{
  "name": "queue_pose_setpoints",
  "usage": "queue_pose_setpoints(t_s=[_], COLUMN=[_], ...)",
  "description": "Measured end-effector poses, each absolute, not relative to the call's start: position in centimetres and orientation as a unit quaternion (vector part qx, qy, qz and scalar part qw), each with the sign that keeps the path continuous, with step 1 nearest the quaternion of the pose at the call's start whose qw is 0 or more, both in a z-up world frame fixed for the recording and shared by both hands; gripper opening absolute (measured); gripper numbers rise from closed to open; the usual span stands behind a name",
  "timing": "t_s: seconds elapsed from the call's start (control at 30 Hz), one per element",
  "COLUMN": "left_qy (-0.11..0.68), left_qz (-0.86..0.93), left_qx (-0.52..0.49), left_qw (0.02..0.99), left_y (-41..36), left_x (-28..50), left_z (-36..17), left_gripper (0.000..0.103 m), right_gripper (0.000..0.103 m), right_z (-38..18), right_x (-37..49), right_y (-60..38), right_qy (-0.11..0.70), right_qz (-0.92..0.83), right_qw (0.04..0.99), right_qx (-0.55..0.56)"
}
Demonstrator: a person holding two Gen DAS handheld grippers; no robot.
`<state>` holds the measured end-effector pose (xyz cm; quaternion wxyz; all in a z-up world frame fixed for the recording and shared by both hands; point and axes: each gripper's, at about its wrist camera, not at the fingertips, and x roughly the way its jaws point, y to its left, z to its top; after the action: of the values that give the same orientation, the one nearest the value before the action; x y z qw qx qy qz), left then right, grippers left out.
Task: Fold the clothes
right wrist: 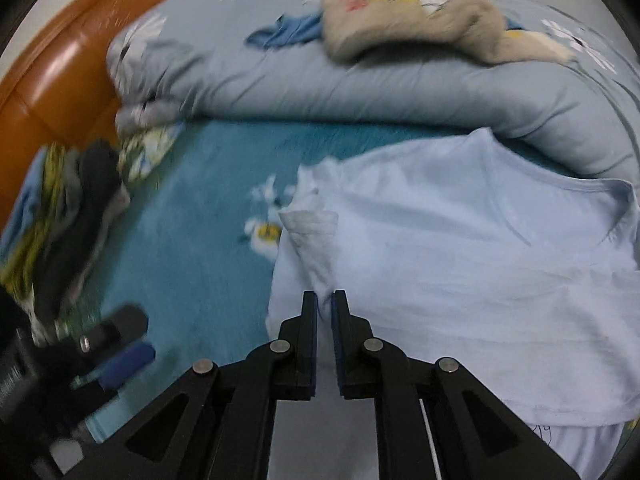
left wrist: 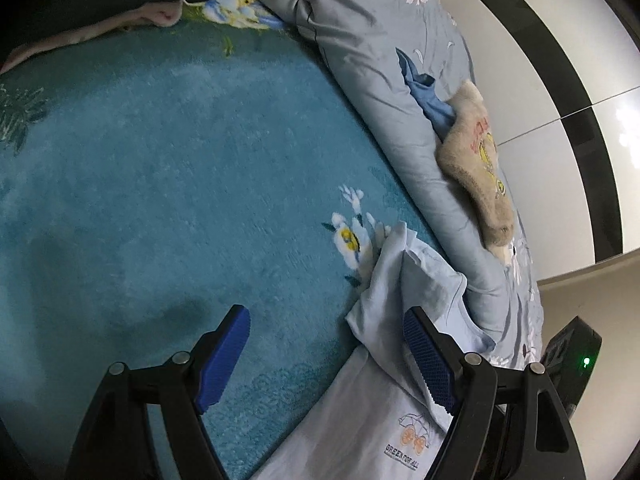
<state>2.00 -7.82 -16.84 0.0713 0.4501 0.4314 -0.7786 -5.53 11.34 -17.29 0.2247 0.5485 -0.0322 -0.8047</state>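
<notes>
Presently, the right gripper (right wrist: 325,298) stands narrow, a ridge of the pale blue T-shirt's (right wrist: 460,260) sleeve (right wrist: 314,236) between its fingers; whether the pads press it cannot be told. The left gripper (left wrist: 326,330) stands wide, nothing between its pads, its right finger (left wrist: 426,360) over the shirt (left wrist: 384,420). The shirt lies flat on the teal floral blanket (right wrist: 192,248), collar (right wrist: 600,200) toward the far right, long axis running near to far. Beyond lies a rolled grey-blue quilt (right wrist: 360,88), bearing a beige fleece garment (right wrist: 420,12) and blue cloth (right wrist: 288,32). Far left, a clothes heap (right wrist: 60,216).
</notes>
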Motion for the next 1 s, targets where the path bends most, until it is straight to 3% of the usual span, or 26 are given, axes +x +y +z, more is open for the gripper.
queue_pose_setpoints(t_s=[0.03,0.1,0.13,0.3,0.43,0.63,1.0], left_qy=[0.431,0.428,0.426,0.398,0.351,0.268,0.332], left_qz=[-0.778,-0.776,-0.776,-0.783,-0.807,-0.82,-0.766], left_qx=[0.452,0.459,0.462,0.477,0.471,0.488,0.54], left_qw=[0.07,0.065,0.063,0.027,-0.066,-0.135,-0.104], left_y=[-7.7,-7.5,-7.4,-5.9,-3.3,0.2,-2.0], left_x=[1.9,1.5,1.3,-0.3,-3.0,-6.5,-7.8], left_z=[-16.9,-17.1,-17.2,-17.0,-15.4,-15.8,-21.0], left_gripper=[0.082,0.082,0.082,0.082,0.082,0.082,0.082], right_gripper=[0.014,0.032,0.037,0.039,0.039,0.039,0.039], right_z=[-17.4,-17.1,-16.9,-15.1,-13.7,-13.8,-15.6], right_x=[-5.2,-4.6,-4.2,-3.7,-4.7,-5.9,-9.1], right_y=[11.2,11.5,11.8,16.4,24.2,37.7,34.0], right_qy=[-0.024,-0.017,-0.015,-0.04,-0.057,-0.209,-0.1], right_qz=[-0.802,-0.797,-0.795,-0.81,-0.84,-0.829,-0.819], right_qw=[0.233,0.251,0.26,0.237,0.139,-0.026,0.044], right_qx=[0.55,0.549,0.548,0.534,0.521,0.517,0.563])
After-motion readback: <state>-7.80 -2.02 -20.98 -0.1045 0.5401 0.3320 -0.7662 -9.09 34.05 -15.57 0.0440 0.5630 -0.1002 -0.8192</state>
